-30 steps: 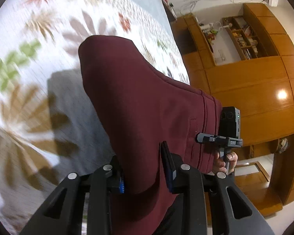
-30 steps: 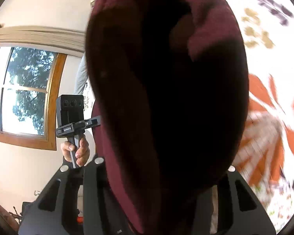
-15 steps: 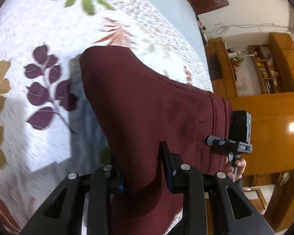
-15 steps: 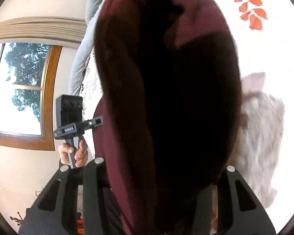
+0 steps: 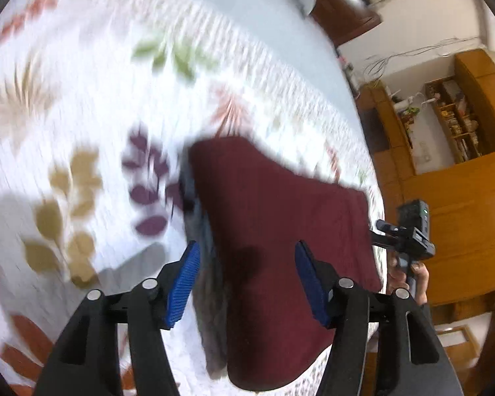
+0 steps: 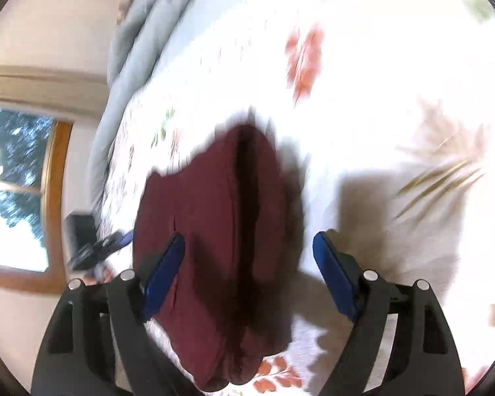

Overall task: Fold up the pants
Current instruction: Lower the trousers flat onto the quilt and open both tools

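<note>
The dark red pants [image 5: 274,231] lie folded on the white leaf-patterned bedspread [image 5: 82,99]. My left gripper [image 5: 247,274] is open above their near end, blue pads apart and holding nothing. In the right wrist view the pants [image 6: 214,231] lie in a doubled bundle with a dark crease down the middle. My right gripper [image 6: 247,270] is open above them and empty. The other gripper and the hand that holds it show at the edge of each view [image 5: 412,231]. Both views are blurred by motion.
A grey blanket [image 6: 132,33] lies along the far edge of the bed. A window [image 6: 13,181] is behind it. Wooden cabinets and shelves [image 5: 445,132] stand past the bed's other side.
Both grippers have opened and let go of the pants. The pants, held up before, now lie on the bed. Both grippers have pulled back from the cloth.
</note>
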Available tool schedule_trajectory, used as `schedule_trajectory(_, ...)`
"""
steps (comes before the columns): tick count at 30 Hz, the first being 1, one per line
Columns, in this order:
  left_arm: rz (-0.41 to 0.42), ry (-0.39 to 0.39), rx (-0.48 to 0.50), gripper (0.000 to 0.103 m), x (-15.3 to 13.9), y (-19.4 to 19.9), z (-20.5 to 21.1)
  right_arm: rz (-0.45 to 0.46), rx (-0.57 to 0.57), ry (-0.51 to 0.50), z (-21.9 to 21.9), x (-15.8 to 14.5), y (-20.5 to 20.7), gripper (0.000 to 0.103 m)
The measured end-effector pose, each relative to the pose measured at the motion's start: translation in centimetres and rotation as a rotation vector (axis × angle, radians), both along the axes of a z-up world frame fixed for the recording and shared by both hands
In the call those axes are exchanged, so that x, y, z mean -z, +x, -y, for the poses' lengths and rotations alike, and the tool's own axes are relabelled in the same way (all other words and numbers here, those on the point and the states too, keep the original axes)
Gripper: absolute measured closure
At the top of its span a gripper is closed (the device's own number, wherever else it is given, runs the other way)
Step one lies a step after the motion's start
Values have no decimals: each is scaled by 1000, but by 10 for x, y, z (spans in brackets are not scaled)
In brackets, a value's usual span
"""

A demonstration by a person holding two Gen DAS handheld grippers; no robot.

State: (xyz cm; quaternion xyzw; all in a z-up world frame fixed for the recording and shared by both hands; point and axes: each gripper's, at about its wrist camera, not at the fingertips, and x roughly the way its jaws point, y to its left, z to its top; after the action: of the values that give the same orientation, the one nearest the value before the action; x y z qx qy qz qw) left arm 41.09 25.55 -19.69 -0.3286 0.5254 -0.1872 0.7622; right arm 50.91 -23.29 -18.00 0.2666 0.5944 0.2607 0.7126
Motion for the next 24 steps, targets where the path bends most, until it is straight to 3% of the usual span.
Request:
schedule_trajectory(2, 45, -70, -20, 36, -10, 12, 1, 49, 1, 66, -21, -21, -7, 23)
schedule_trajectory(5, 56, -173, -3, 36, -2, 36, 17, 102, -56, 159, -57, -40, -1, 23)
schedule_trajectory(9, 12, -238, -39, 36, 32, 64, 32, 40, -72, 231, -100, -8, 8, 27)
schedule_trajectory(11, 6, -247, -60, 38, 46, 65, 31, -14, -29, 212, -92, 25, 14, 53)
schedule_trajectory(12, 6, -253, -65, 40, 50, 66, 35, -30, -4, 215, -81, 39, 11, 89)
schedule_trajectory(13, 8, -253, -68, 44, 55, 64, 35, -68, 43, 235, -64, 58, 10, 103)
schedule_trajectory(16, 14, -289, -79, 52, 63, 61, 28, -110, 85, 346, -32, 77, 4, 103)
schedule_trajectory(18, 14, -308, -92, 52, 62, 62, 25, -75, 58, 295, -34, 62, -1, 101)
schedule_trajectory(20, 29, -310, -123, 45, 51, 54, 20, -54, 43, 264, -37, 45, -6, 89)
schedule_trajectory(22, 73, -304, -151, 42, 36, 40, 15, -24, 48, 240, -37, 28, -12, 63)
schedule_trajectory(24, 148, -308, -122, 41, 11, 16, 19, 34, -12, 245, -47, -1, -28, 63)
